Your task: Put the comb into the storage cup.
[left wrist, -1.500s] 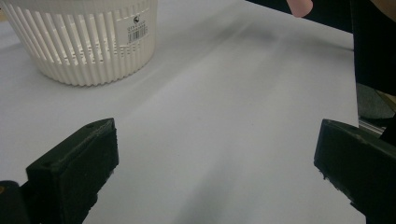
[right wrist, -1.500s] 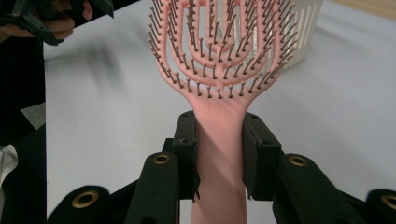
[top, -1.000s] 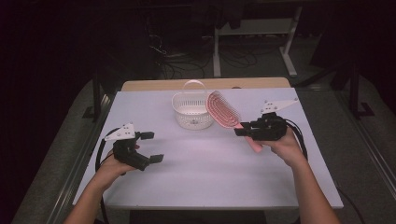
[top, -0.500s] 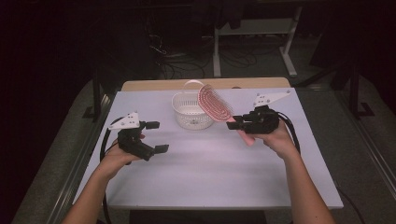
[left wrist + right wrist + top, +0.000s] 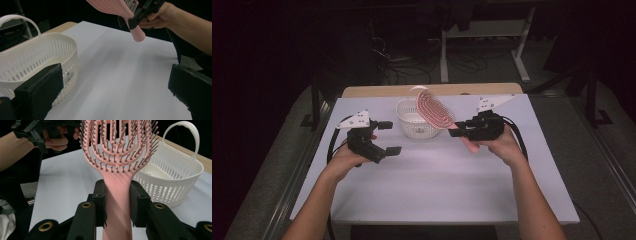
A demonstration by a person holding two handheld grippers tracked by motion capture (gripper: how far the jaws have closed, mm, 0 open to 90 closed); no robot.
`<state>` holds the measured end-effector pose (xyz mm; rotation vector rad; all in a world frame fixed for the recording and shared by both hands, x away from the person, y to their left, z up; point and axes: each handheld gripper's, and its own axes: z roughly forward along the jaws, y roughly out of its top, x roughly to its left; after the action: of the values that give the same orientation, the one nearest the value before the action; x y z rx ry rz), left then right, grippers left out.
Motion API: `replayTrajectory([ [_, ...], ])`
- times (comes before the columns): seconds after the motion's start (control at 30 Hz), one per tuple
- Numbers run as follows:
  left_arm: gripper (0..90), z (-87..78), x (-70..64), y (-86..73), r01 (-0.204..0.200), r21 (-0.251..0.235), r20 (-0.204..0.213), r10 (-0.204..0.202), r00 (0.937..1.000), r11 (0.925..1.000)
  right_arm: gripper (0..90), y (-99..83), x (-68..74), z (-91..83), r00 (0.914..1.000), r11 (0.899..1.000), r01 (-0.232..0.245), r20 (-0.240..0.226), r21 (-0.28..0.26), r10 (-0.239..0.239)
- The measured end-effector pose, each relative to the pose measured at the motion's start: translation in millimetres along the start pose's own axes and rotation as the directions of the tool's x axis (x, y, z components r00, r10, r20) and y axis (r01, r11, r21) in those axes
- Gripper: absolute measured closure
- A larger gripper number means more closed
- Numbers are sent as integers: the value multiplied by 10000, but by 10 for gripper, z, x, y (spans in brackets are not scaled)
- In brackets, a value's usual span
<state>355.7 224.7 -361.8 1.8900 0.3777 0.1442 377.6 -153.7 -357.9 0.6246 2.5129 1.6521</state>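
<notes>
A pink hairbrush [image 5: 435, 110] [image 5: 117, 157] hangs in the air over the right rim of a white slotted basket [image 5: 414, 118] [image 5: 32, 60] [image 5: 172, 175]. My right gripper [image 5: 458, 129] [image 5: 117, 197] is shut on its handle, bristled head pointing up and toward the basket. In the left gripper view the brush handle [image 5: 136, 32] shows at the top, held by the other hand. My left gripper [image 5: 388, 137] [image 5: 112, 92] is open with nothing between its jaws, just left of the basket above the table.
The white table [image 5: 432, 185] has open surface in front of the basket. A wooden strip [image 5: 377, 91] runs along its far edge. Dark floor, cables and a stand's legs [image 5: 484, 50] lie beyond.
My right gripper carried the brush leftward to the basket's right rim. My left gripper rose and moved right, closer to the basket.
</notes>
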Motion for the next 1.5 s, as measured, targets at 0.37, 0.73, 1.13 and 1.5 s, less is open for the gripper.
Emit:
replayTrajectory([
  [0.37, 0, 22, 41, 1, -155, -202, 408, 164, 9990, 9997, 687, -24, 51, 78, 9976, 9994, 359, -598, 27, -357],
  [0.73, 0, 83, -20, 82, -474, -547, 979, 526, 9938, 9974, 687, -38, 118, 150, 9867, 9975, 657, -1470, -278, -691],
  [1.13, 0, 154, -98, 140, -573, -718, 1534, 678, 9858, 9958, 687, -27, 201, 186, 9739, 9938, 1059, -1986, -323, -1103],
  [1.5, 0, 180, -105, 176, -504, -1245, 1673, 711, 9833, 9909, 687, -28, 247, 260, 9665, 9928, 1175, -2272, -226, -1195],
])
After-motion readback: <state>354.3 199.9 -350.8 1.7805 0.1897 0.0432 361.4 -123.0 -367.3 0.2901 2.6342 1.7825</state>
